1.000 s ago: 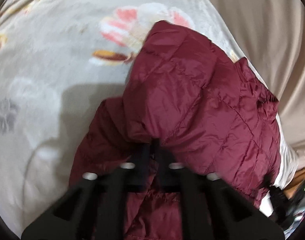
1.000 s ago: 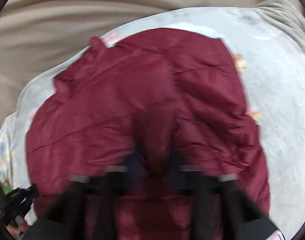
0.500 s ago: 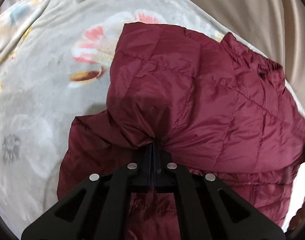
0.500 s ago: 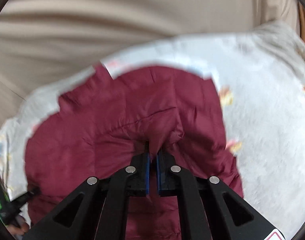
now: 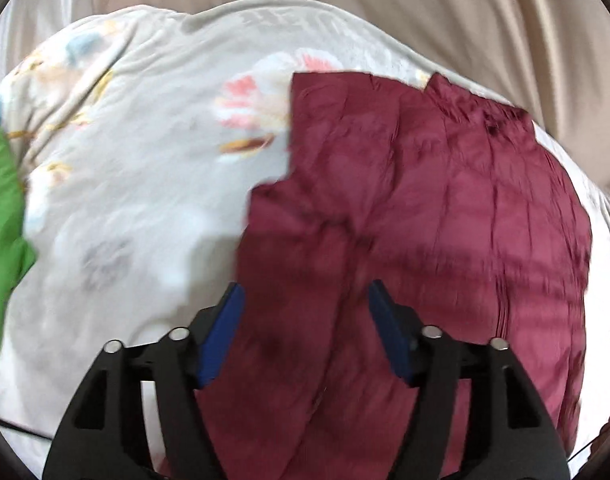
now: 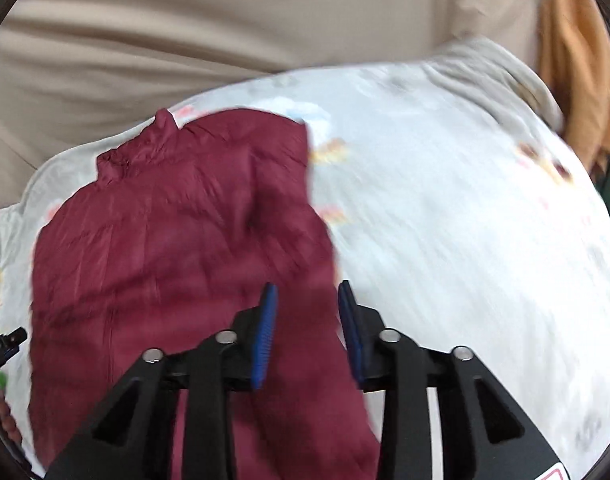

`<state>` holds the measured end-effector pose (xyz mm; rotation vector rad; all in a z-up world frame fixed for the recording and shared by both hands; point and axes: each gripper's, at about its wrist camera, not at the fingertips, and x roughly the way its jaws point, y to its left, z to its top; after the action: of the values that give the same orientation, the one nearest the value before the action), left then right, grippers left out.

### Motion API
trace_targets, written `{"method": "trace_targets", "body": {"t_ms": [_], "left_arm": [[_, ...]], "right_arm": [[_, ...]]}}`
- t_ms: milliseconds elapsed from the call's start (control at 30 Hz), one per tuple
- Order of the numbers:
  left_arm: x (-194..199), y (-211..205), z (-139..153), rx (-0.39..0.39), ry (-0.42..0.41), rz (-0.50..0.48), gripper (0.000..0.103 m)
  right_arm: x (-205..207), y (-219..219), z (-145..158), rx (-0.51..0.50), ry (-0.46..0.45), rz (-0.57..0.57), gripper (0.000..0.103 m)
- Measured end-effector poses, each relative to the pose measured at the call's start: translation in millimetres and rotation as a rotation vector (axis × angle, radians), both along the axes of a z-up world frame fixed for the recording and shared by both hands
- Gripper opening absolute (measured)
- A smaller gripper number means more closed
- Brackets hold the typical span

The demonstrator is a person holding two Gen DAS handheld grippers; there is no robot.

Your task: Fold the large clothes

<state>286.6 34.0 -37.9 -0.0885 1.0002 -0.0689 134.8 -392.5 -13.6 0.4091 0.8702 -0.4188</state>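
Note:
A maroon quilted puffer jacket lies folded flat on a pale floral blanket. In the left wrist view it fills the right half, and my left gripper hovers over its near left part with jaws opening and the blue pads clear of the fabric. In the right wrist view the jacket sits left of centre, collar toward the far edge. My right gripper hangs above its right edge, jaws opening, nothing pinched between them.
A green garment lies at the blanket's left edge. Beige cushions rise behind the blanket. An orange cloth hangs at the far right. The tip of the other gripper shows at the left edge of the right wrist view.
Both grippers were shut on raised folds of the jacket; now both have let go and pulled back, and the jacket has dropped flat onto the blanket.

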Motion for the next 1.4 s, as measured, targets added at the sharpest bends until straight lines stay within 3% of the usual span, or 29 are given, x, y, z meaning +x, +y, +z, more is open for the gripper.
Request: {"method": "trace_targets", "body": {"t_ms": [167, 267, 400, 433, 567, 600, 667, 700, 733, 767, 833, 900, 1033, 1133, 1233, 1400], "left_arm": [[-60, 39, -17, 0.055, 0.108, 0.031, 0.075], [-87, 64, -30, 0.039, 0.162, 0.098, 0.075], [-103, 75, -39, -0.019, 0.177, 0.14, 0.075], [-105, 73, -41, -0.046, 0.186, 0.132, 0.075], [-106, 63, -49, -0.094, 0.204, 0.132, 0.073], [-106, 61, -48, -0.097, 0.201, 0.128, 0.07], [-105, 56, -46, -0.105, 0.199, 0.113, 0.055], [-105, 52, -43, -0.114, 0.2, 0.099, 0.038], [-107, 50, -38, -0.102, 0.201, 0.092, 0.021], [-107, 49, -36, -0.096, 0.201, 0.084, 0.013], [-112, 50, -25, -0.118, 0.184, 0.066, 0.007], [-120, 52, -10, -0.128, 0.154, 0.049, 0.005], [-155, 51, 20, -0.14, 0.128, -0.013, 0.005], [-191, 46, 30, -0.112, 0.17, -0.063, 0.004], [-250, 51, 29, -0.062, 0.246, -0.086, 0.004], [-316, 54, 25, -0.005, 0.389, -0.059, 0.004]], "right_arm": [[-100, 0, -24, 0.101, 0.089, -0.031, 0.042], [-141, 2, -43, 0.177, 0.14, -0.046, 0.048], [-153, 11, -58, 0.283, 0.129, -0.048, 0.05], [-151, 12, -61, 0.316, 0.11, -0.046, 0.056], [-137, 15, -71, 0.366, 0.093, -0.054, 0.057], [-132, 16, -75, 0.37, 0.102, -0.061, 0.058], [-124, 17, -78, 0.382, 0.103, -0.064, 0.059], [-121, 17, -80, 0.387, 0.113, -0.075, 0.059], [-119, 17, -81, 0.391, 0.116, -0.078, 0.051], [-116, 18, -80, 0.392, 0.117, -0.077, 0.043], [-117, 19, -74, 0.393, 0.099, -0.059, 0.014], [-120, 22, -60, 0.358, 0.074, -0.028, 0.008], [-140, 30, -28, 0.273, 0.052, 0.039, 0.005], [-172, 37, -10, 0.205, 0.096, 0.09, 0.005], [-219, 53, -4, 0.094, 0.213, 0.176, 0.005], [-289, 90, -15, 0.074, 0.517, 0.435, 0.005]]}}
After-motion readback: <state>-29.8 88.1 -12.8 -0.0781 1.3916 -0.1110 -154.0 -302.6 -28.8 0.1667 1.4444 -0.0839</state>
